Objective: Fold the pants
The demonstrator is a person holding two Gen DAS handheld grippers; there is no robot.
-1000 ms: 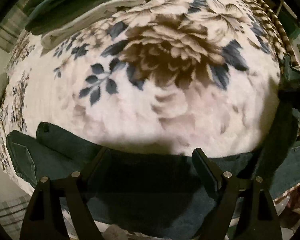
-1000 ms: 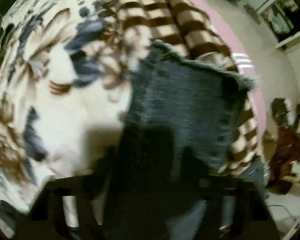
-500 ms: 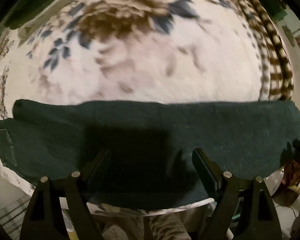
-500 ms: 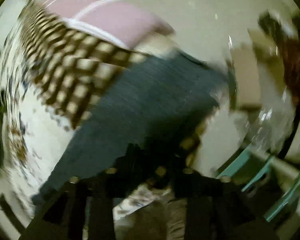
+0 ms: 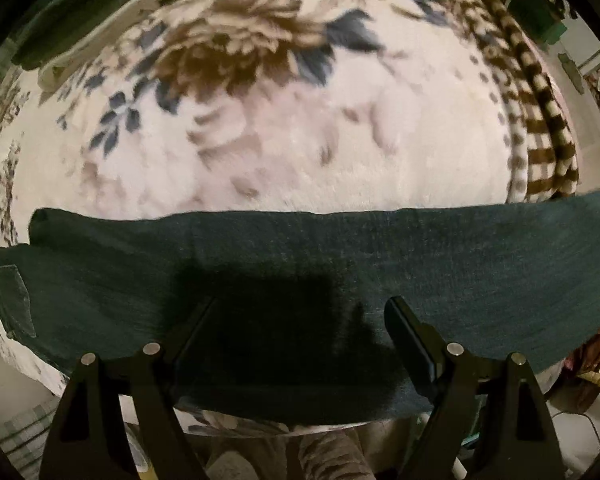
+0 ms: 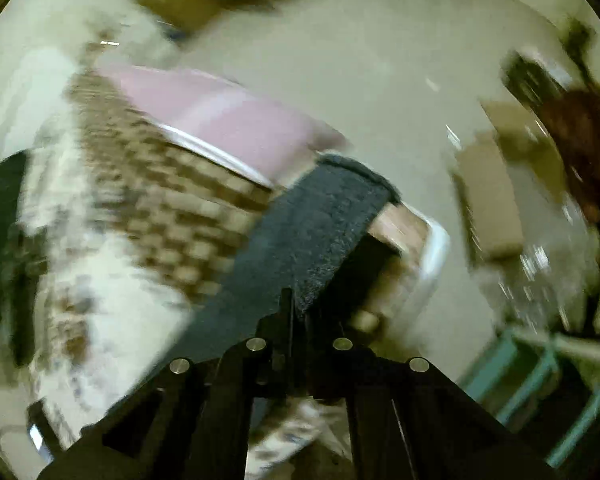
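Observation:
Dark denim pants (image 5: 300, 256) lie as a long band across the near edge of the floral blanket (image 5: 300, 140), waist and pocket at the left, leg running right. My left gripper (image 5: 300, 312) hovers open just above the middle of the band, holding nothing. In the blurred right wrist view, my right gripper (image 6: 296, 304) is shut on the edge of the pants leg (image 6: 316, 232), near the hem, which stretches up and away over the bed's corner.
Folded clothes (image 5: 100, 20) lie at the blanket's far left. A brown checked blanket (image 5: 540, 120) runs along the bed's right side, with a pink sheet (image 6: 228, 120) below it. Beyond the bed are floor, teal frame bars (image 6: 540, 380) and clutter.
The pants were pulled out straight into a flat band along the bed's near edge. My right gripper swung rightward, off the bed, with the leg end in it. The left gripper pulled back slightly.

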